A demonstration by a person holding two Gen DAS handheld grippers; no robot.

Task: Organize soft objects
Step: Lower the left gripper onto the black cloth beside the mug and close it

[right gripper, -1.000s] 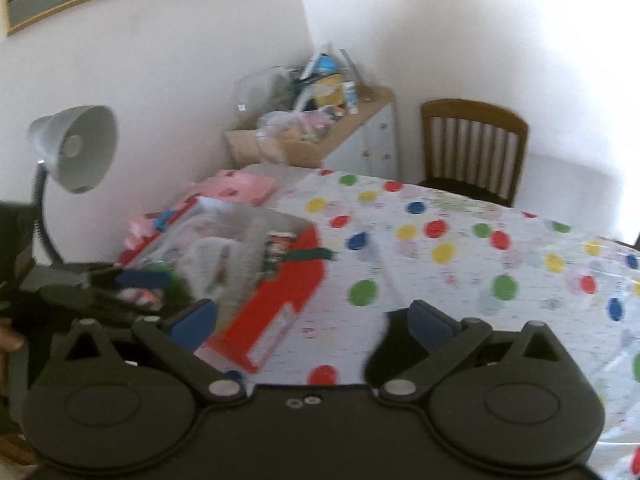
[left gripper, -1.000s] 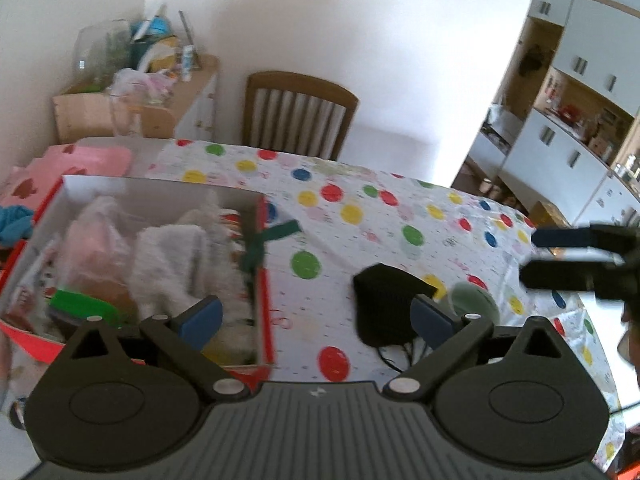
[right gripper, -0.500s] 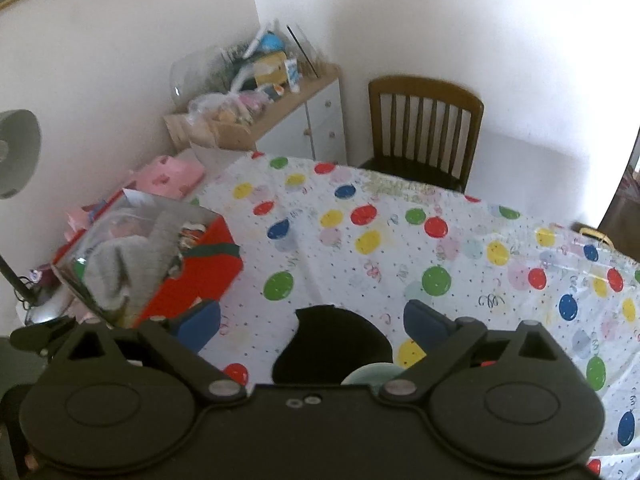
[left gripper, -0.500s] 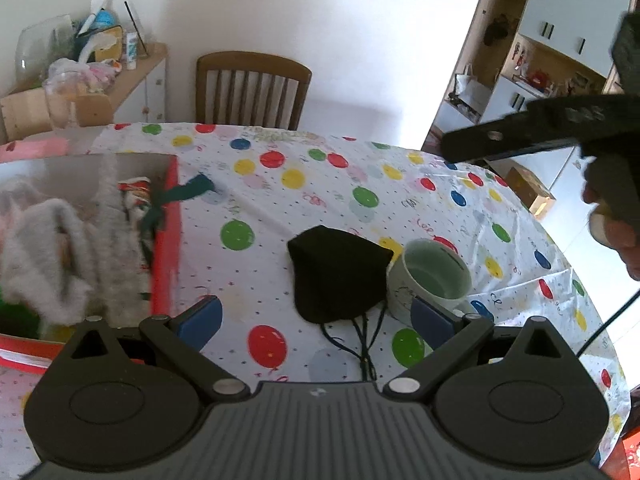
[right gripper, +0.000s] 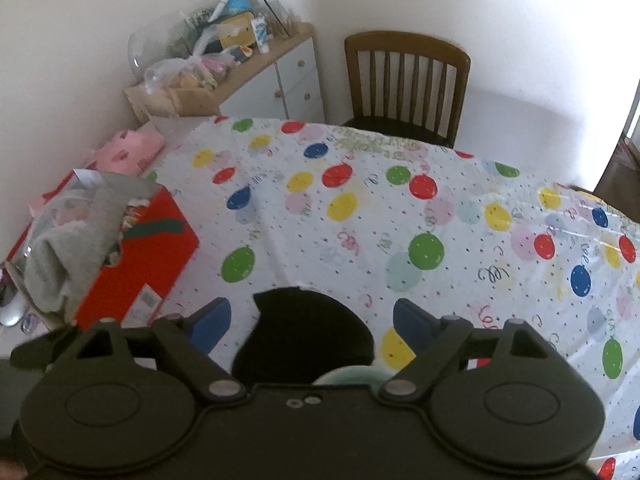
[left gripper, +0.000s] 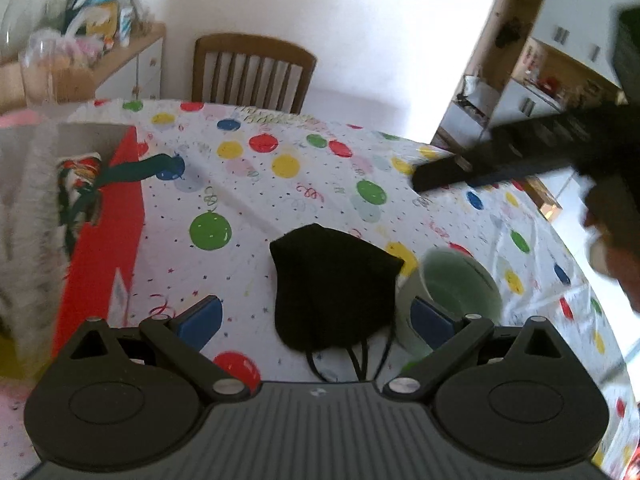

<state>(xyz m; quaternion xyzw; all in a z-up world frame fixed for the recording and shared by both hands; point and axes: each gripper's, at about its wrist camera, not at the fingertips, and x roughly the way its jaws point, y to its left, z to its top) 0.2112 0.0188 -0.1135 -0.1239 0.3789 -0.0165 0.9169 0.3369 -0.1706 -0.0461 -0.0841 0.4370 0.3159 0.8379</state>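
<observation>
Two grippers hang wide open over a black mask on a spotty table.

The red box [right gripper: 136,264] sits left of the black mask [left gripper: 332,284] and holds a grey fluffy cloth [right gripper: 60,264] and other soft things too blurry to name. A green strap [left gripper: 136,168] hangs over the side of the box. A pale green cup [left gripper: 460,288] touches the right side of the mask. The mask lies flat on the tablecloth [right gripper: 360,216] with coloured balloons. Far behind the mask stands a brown chair [right gripper: 404,84], and a cupboard [right gripper: 276,80] piled with clutter is by the wall. The left gripper [left gripper: 316,316] has its jaws spread on both sides of the mask, holding nothing. The right gripper [right gripper: 310,322] is spread open above the mask too.
</observation>
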